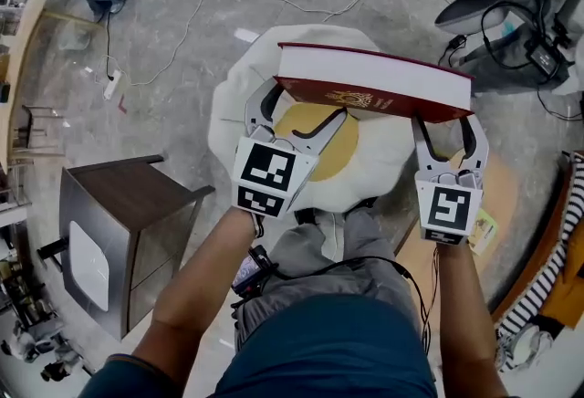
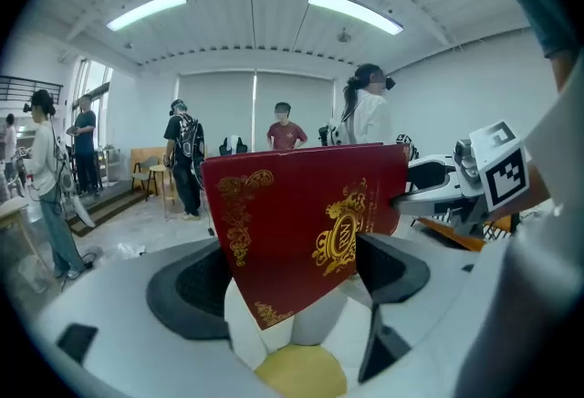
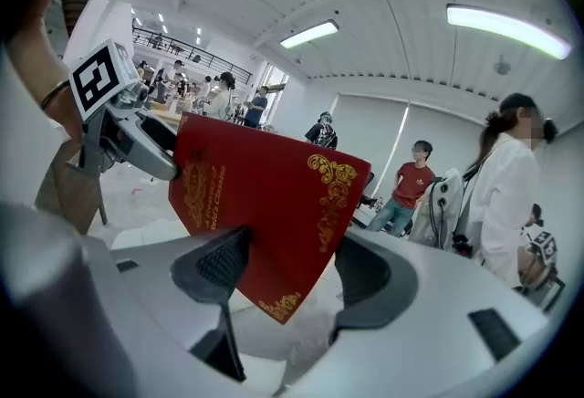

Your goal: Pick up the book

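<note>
I hold the book (image 1: 374,81) up in the middle of the head view, above the white cushion (image 1: 233,113). My left gripper (image 1: 297,110) pinches its lower left corner and my right gripper (image 1: 447,127) its lower right corner, both sets of jaws narrowed onto the red covers. It looks like a stiff, fairly heavy hardback with glossy boards that may slip, so 2 corner grips suit it. Its long axis runs left to right, with the white page edge up.

Dark red book (image 1: 383,86), gold ornament; white cushion (image 1: 235,113), yellow centre.
</note>
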